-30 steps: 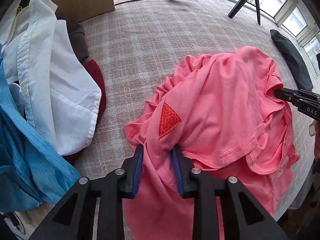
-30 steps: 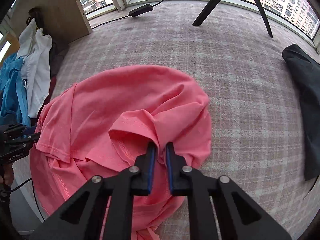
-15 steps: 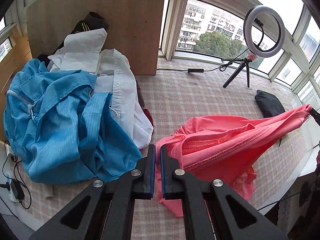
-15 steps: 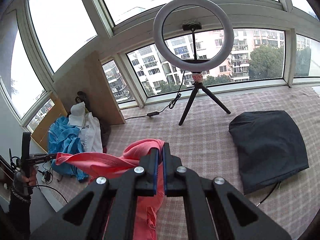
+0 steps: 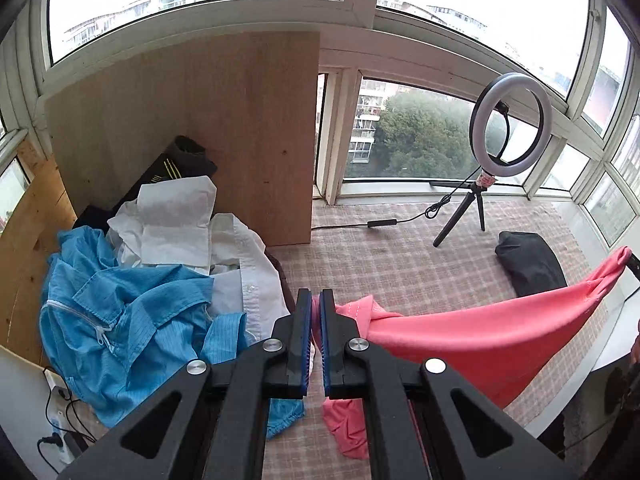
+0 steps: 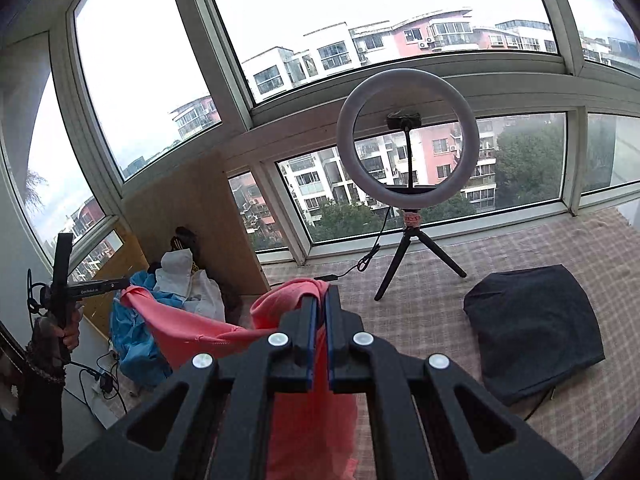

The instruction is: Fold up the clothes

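A pink T-shirt (image 5: pixel 472 340) hangs stretched in the air between my two grippers, above the checked table cover. My left gripper (image 5: pixel 316 300) is shut on one end of it. The cloth runs up to the right, where the tip of my right gripper (image 5: pixel 632 262) pinches the other end. In the right wrist view my right gripper (image 6: pixel 319 300) is shut on the pink T-shirt (image 6: pixel 188 324), which stretches left to my left gripper (image 6: pixel 122 283). The shirt's lower part droops below the jaws.
A pile of blue (image 5: pixel 120 320) and white (image 5: pixel 224 256) clothes lies at the left by a wooden board (image 5: pixel 200 132). A folded dark garment (image 6: pixel 536 324) lies at the right. A ring light on a tripod (image 6: pixel 408 148) stands by the windows, its cable on the checked cover (image 5: pixel 380 260).
Both grippers have lifted the pink T-shirt off the table and pulled it taut between them. Both views have tilted up from the table toward the windows.
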Action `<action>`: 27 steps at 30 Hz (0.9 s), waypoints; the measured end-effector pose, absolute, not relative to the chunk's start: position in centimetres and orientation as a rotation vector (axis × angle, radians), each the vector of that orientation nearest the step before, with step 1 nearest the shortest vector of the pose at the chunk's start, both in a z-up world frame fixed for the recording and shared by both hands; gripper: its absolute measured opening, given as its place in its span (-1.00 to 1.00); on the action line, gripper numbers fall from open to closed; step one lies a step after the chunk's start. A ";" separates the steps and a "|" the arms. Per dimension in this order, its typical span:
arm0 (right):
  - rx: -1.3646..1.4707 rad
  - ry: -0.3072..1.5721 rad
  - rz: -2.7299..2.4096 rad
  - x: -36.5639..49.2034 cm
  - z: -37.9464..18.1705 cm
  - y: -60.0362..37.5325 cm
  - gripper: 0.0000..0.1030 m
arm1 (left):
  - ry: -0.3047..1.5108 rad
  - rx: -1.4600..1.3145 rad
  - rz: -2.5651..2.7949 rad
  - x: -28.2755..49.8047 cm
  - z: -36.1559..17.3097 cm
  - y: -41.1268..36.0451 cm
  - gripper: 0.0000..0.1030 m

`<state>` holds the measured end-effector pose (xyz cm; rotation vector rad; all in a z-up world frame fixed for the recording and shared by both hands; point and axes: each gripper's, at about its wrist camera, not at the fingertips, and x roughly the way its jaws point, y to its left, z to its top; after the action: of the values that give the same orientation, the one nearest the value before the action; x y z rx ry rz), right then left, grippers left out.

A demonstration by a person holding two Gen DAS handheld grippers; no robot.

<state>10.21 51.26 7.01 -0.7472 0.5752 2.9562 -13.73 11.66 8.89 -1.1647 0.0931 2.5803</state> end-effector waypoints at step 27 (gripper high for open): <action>-1.452 0.963 2.675 17.0 -10.4 45.3 -0.93 | 0.495 -1.208 1.905 -2.4 -2.9 28.1 -0.94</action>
<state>17.01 45.32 -10.39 -1.4515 0.9625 2.6751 -2.41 28.12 -2.91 -1.2085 0.4952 1.9045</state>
